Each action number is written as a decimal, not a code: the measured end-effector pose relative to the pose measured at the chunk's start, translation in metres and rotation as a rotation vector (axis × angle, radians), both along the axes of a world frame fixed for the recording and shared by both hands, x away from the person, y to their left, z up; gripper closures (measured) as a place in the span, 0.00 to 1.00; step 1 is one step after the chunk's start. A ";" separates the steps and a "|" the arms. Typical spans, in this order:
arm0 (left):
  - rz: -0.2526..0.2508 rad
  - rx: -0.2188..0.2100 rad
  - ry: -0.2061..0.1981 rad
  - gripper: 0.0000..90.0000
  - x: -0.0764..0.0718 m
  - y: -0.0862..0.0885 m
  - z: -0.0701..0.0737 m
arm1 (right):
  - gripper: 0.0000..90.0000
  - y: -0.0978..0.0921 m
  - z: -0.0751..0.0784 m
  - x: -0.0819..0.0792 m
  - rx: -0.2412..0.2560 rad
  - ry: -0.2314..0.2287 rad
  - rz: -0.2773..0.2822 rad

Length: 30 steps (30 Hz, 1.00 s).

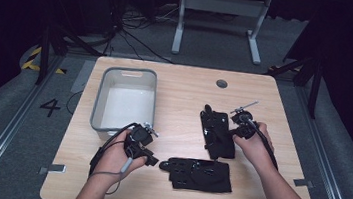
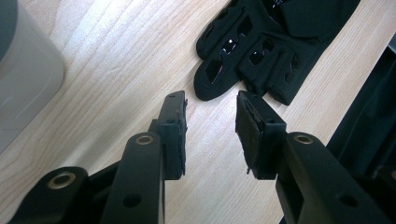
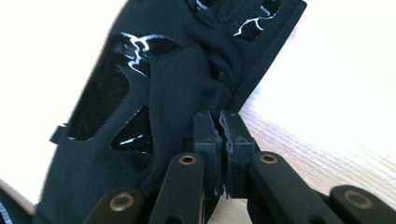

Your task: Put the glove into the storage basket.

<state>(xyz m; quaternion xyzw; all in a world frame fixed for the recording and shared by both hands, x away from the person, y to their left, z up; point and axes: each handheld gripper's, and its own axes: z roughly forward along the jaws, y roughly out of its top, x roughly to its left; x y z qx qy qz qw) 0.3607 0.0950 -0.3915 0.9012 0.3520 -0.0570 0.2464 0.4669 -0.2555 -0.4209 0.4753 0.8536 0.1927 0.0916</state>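
High view: light wooden table [image 1: 186, 88] as the landmark. Grey rectangular plastic bin [image 1: 125, 98] sits on its left half, far side. Two black fingerless fabric gloves with glossy patches lie on the table: upper glove [image 1: 218, 133] right of centre, lower glove [image 1: 198, 173] near the front edge, just apart from the upper one. Left gripper [image 1: 150, 159] sits between the bin and the lower glove, close to that glove's finger end. Right gripper [image 1: 233, 134] is at the upper glove's right edge. A "4" is marked on the grey floor [image 1: 51, 107] left of the table. No readable brand on the gloves.

Left gripper view: left gripper [image 2: 210, 128] jaws parted, nothing between them, bare table underneath. Lower glove's [image 2: 275, 42] finger end lies just beyond the tips, not touching. Bin corner [image 2: 25, 79] at the left edge. This view shows the gap to the glove, which the high view can't resolve.

Right gripper view: right gripper [image 3: 220, 126] jaws clenched together, pinching a raised fold of the upper glove [image 3: 140, 116] cloth at the glove's edge. Glossy patches are clear here; no lettering is legible.
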 end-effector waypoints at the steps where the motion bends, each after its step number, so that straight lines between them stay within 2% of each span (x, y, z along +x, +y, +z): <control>1: 0.000 -0.001 0.000 0.71 0.000 0.000 0.000 | 0.96 -0.001 0.007 -0.002 0.013 -0.023 0.003; 3: 0.000 -0.002 -0.002 0.71 0.000 0.000 0.000 | 0.96 -0.001 0.011 -0.004 0.018 -0.032 0.007; 4: -0.003 0.000 0.000 0.71 0.000 -0.001 0.000 | 0.96 -0.001 0.019 -0.006 0.025 -0.050 0.012; 6: -0.004 0.000 0.001 0.71 0.000 -0.001 0.000 | 0.96 -0.001 0.023 -0.008 0.024 -0.062 0.016; 9: -0.003 0.001 0.001 0.71 0.000 -0.002 0.000 | 0.96 0.000 0.037 -0.015 0.042 -0.099 0.037; 12: -0.007 0.003 0.003 0.71 0.000 -0.002 0.000 | 0.96 0.000 0.045 -0.019 0.042 -0.116 0.051; 16: -0.012 0.000 0.003 0.72 0.001 -0.004 0.000 | 0.97 0.001 0.063 -0.032 0.037 -0.157 0.077; 18: -0.015 0.000 0.002 0.72 0.001 -0.005 0.000 | 0.97 0.001 0.066 -0.035 0.037 -0.164 0.084; 21: -0.021 0.000 0.000 0.72 0.002 -0.007 0.000 | 0.97 0.001 0.078 -0.048 0.026 -0.184 0.110; 27: -0.031 0.001 0.001 0.72 0.004 -0.010 0.001 | 0.97 0.000 0.088 -0.063 0.018 -0.195 0.137; 30: -0.036 0.002 0.003 0.72 0.004 -0.012 0.000 | 0.97 -0.004 0.094 -0.076 0.013 -0.198 0.145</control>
